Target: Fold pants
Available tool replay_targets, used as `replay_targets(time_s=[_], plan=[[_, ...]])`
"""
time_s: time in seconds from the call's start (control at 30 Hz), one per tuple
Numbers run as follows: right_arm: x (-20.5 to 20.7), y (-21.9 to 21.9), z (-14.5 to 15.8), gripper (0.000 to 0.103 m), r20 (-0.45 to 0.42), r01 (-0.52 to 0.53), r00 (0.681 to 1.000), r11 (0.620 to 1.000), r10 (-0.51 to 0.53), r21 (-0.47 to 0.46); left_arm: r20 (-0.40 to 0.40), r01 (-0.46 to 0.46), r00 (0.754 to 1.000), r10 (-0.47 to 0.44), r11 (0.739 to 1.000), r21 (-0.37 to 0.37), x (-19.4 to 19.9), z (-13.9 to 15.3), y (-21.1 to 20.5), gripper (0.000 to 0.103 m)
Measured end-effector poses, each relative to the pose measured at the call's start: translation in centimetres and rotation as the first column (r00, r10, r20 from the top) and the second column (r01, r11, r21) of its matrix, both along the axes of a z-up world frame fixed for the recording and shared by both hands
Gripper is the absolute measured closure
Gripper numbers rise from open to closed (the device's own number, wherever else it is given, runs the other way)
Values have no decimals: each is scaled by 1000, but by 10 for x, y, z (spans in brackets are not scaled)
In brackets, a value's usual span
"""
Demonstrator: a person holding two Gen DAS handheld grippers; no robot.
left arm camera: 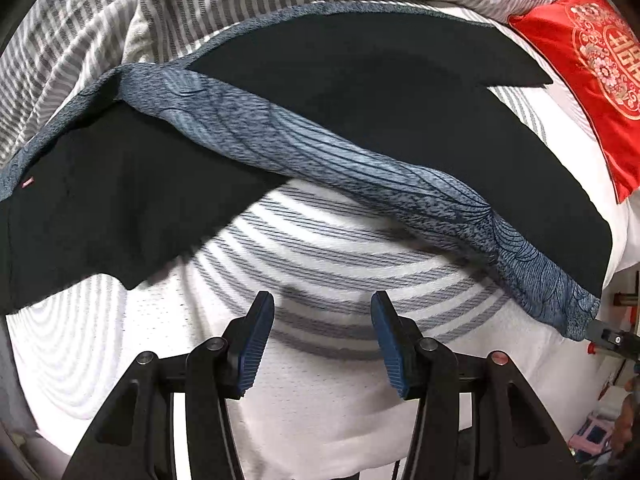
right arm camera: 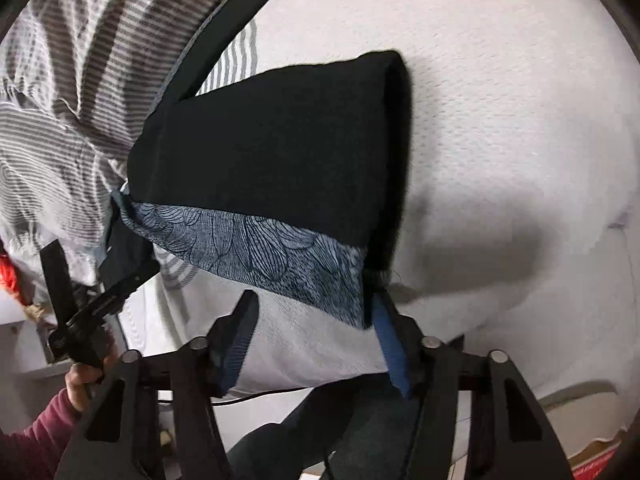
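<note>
The pants [left arm camera: 400,120] are black with a blue patterned side band [left arm camera: 320,148] and lie spread across the bed, both legs running left to right. My left gripper [left arm camera: 322,312] is open and empty, hovering over the bedsheet just in front of the pants. In the right wrist view the leg end [right arm camera: 272,152] with its blue band [right arm camera: 288,256] hangs lifted above the sheet. My right gripper [right arm camera: 314,312] is open; the hem corner rests against its right finger [right arm camera: 394,344]. The right gripper also shows in the left wrist view [left arm camera: 610,336] at the leg's end.
The bed has a white textured sheet [right arm camera: 500,120] with grey stripes [left arm camera: 320,248]. A striped grey duvet [left arm camera: 200,4] is bunched at the back. A red embroidered cushion [left arm camera: 592,72] lies at the far right. The bed's edge and floor clutter [left arm camera: 592,436] are at lower right.
</note>
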State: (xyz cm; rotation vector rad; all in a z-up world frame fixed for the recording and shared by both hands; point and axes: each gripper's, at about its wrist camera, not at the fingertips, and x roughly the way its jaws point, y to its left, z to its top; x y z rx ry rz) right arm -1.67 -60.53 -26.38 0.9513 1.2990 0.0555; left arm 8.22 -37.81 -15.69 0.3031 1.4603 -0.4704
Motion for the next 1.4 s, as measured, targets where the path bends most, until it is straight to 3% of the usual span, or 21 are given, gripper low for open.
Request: replay_targets(time_s=[0.03, 0.07, 0.13, 0.27, 0.5, 0.67, 0.87, 1.03, 1.17, 1.27, 1.4], plan=[[3, 1, -4, 61, -1, -10, 1000, 1000, 10, 25, -4, 4, 1000, -4, 1000, 5, -1, -1, -6, 51], [6, 2, -9, 84, -6, -22, 1000, 998, 22, 59, -10, 7, 1000, -7, 1000, 7, -1, -2, -9, 51], [12, 1, -13, 100, -21, -31, 999, 992, 34, 124, -25, 13, 1000, -13, 1000, 14, -2, -6, -22, 51], [26, -17, 11, 100, 78, -26, 997, 961, 5, 277, -42, 9, 999, -8, 1000, 19, 0, -7, -39, 51], [87, -58, 66, 100, 209, -71, 978, 930, -6, 360, -63, -40, 997, 40, 999, 15, 24, -1, -80, 51], [145, -86, 93, 100, 265, -128, 963, 935, 38, 330, -45, -111, 993, 111, 994, -16, 55, 10, -112, 51], [239, -115, 118, 100, 327, -193, 940, 946, 101, 261, 8, -186, 982, 187, 980, -65, 121, 20, -145, 51], [314, -127, 105, 100, 310, -203, 940, 962, 138, 185, 111, -188, 975, 194, 980, -63, 176, 23, -166, 51], [356, -129, 74, 100, 249, -192, 956, 974, 158, 121, 115, -239, 963, 242, 970, -41, 216, 3, -175, 51], [372, -134, 49, 100, 191, -189, 966, 981, 176, 50, 129, -278, 952, 279, 960, -26, 224, 2, -171, 51], [378, -162, 18, 100, 111, -88, 990, 996, 87, 9, 171, -308, 936, 306, 951, -19, 209, 25, -140, 51]])
